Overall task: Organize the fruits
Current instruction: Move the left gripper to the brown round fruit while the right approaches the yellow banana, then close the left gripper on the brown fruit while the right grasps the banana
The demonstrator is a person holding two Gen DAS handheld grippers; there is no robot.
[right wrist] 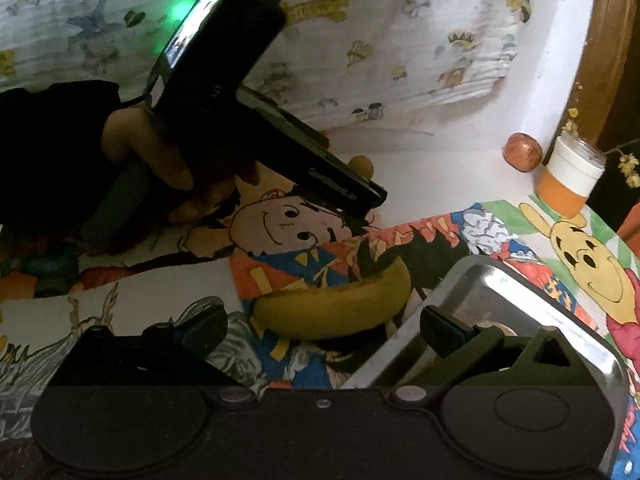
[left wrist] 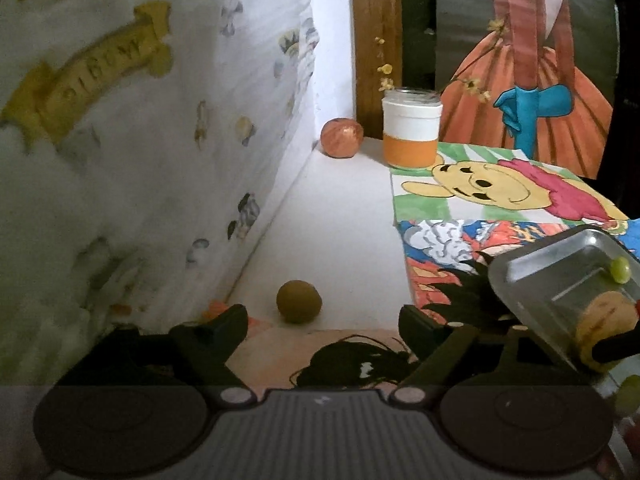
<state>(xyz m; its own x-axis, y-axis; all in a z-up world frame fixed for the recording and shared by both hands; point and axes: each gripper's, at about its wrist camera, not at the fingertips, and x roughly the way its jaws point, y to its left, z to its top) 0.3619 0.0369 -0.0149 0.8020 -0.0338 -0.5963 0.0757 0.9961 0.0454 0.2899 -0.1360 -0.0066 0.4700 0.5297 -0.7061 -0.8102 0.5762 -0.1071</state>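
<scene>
Left gripper: fingers spread wide, nothing between them; low over the white tabletop; in the right view the person's hand grips its handle.
Right gripper: fingers wide apart and empty; right finger over the tray's rim, left finger beside the banana.
Brown fruit: round, on the tabletop just ahead of the left fingertips, near the cloth backdrop.
Banana: lying on the cartoon mat, just left of the tray.
Tray: metal, on the mat; holds a green grape; a yellowish fruit at its near rim, whether inside I cannot tell.
Apple: reddish, at the far corner, just beside the jar.
Jar: white over orange, upright on the mat's far edge.
</scene>
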